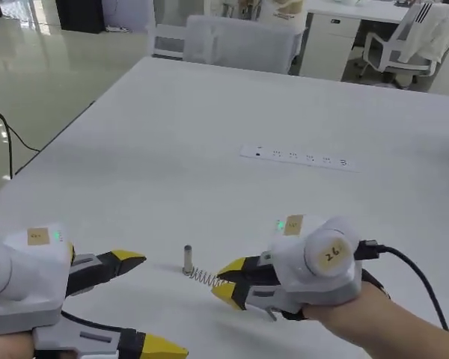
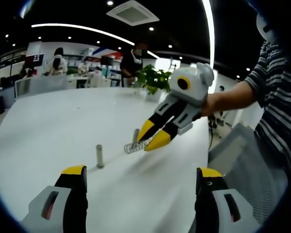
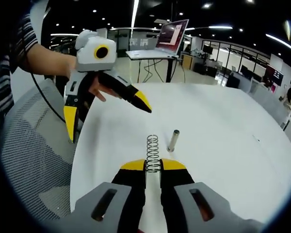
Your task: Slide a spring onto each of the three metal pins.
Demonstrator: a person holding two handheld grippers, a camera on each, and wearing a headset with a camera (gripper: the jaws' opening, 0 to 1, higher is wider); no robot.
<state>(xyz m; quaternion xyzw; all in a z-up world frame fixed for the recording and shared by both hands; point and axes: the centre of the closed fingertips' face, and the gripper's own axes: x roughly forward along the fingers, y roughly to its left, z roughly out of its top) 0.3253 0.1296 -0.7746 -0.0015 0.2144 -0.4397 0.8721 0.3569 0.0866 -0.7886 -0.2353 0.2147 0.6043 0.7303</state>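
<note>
Fingers of right gripper are pinched together on the near end of the spring. The rest of the spring sticks out forward past the tips, low over the bench. Its free end is just beside the base of the pin, not on it; can't tell if they touch. Pin is upright on the bench, close to the near edge. Left gripper is at the near edge, left of the pin, with fingers spread wide, gripping nothing, tips toward the pin. Cable trails off the right gripper's back. Power strip lies flat further toward the far edge, well apart from the pin. Chair stands beyond the far edge.
</note>
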